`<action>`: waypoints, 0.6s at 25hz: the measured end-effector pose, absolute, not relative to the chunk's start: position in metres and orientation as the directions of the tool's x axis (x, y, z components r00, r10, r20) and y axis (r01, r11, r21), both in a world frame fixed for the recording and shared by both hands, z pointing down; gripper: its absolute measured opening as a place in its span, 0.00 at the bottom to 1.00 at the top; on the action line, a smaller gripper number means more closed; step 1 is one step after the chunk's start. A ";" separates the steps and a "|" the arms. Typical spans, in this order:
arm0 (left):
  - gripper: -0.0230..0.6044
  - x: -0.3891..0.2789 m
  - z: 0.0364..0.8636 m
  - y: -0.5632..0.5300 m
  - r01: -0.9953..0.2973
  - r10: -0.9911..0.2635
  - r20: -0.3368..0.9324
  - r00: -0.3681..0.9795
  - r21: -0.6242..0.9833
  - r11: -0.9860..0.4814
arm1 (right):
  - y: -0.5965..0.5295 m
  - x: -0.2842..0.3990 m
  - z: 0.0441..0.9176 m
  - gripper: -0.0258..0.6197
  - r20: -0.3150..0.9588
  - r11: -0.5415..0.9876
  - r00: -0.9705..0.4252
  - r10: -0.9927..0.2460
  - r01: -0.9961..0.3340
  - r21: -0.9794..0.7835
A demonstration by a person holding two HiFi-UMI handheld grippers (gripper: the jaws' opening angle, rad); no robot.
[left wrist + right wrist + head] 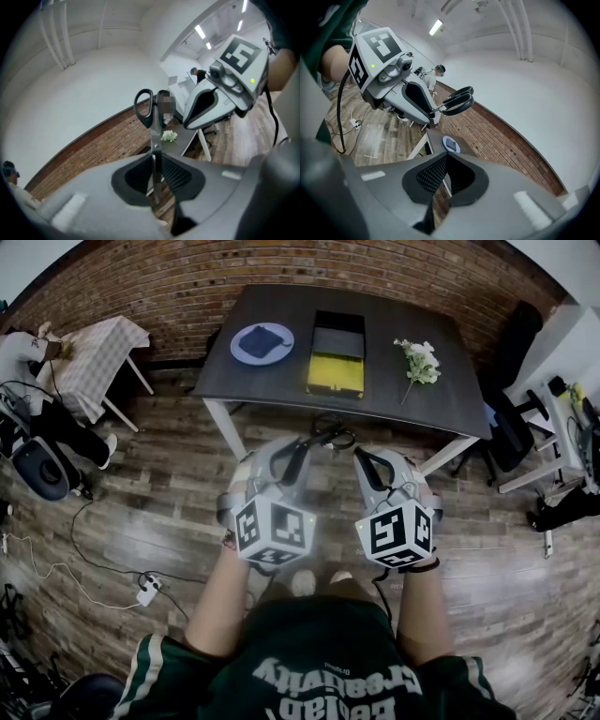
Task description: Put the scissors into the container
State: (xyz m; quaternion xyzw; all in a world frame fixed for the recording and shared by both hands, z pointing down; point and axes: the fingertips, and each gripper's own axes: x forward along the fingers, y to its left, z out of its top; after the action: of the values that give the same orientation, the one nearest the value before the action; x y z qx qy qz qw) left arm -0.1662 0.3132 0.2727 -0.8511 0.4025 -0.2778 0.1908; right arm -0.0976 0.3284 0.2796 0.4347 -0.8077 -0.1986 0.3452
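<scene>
Black-handled scissors (330,437) are held blades-first in my left gripper (305,442), which is shut on them; the handle loops (151,112) stick out past the jaws. The same grip shows from the side in the right gripper view, with the scissors (459,101) at the left gripper's tip. My right gripper (361,457) hangs beside it with its jaws together and nothing between them (445,161). Both are above the wooden floor, short of the dark table (281,381). The black and yellow container (337,357) sits in the table's middle.
A blue plate (262,343) with a dark item lies left of the container and white flowers (419,362) lie right of it. A small cloth-covered table (98,352) and a seated person are at far left. Office chairs (511,427) stand right. Cables (141,592) cross the floor.
</scene>
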 end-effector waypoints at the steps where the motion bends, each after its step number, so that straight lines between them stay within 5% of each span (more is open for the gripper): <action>1: 0.14 -0.166 0.273 0.313 -0.579 -0.791 0.320 0.522 -0.548 -0.604 | 0.328 -0.098 0.280 0.05 0.385 0.543 -0.384 -0.839 -0.565 0.621; 15: 0.14 -0.168 0.275 0.314 -0.574 -0.784 0.322 0.531 -0.543 -0.612 | 0.333 -0.099 0.280 0.05 0.389 0.540 -0.375 -0.841 -0.572 0.617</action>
State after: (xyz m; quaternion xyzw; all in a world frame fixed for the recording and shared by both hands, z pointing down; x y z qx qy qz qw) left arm -0.1677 0.3139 0.2745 -0.8542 0.3975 -0.2767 0.1892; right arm -0.0985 0.3326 0.2803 0.4384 -0.8061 -0.1939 0.3470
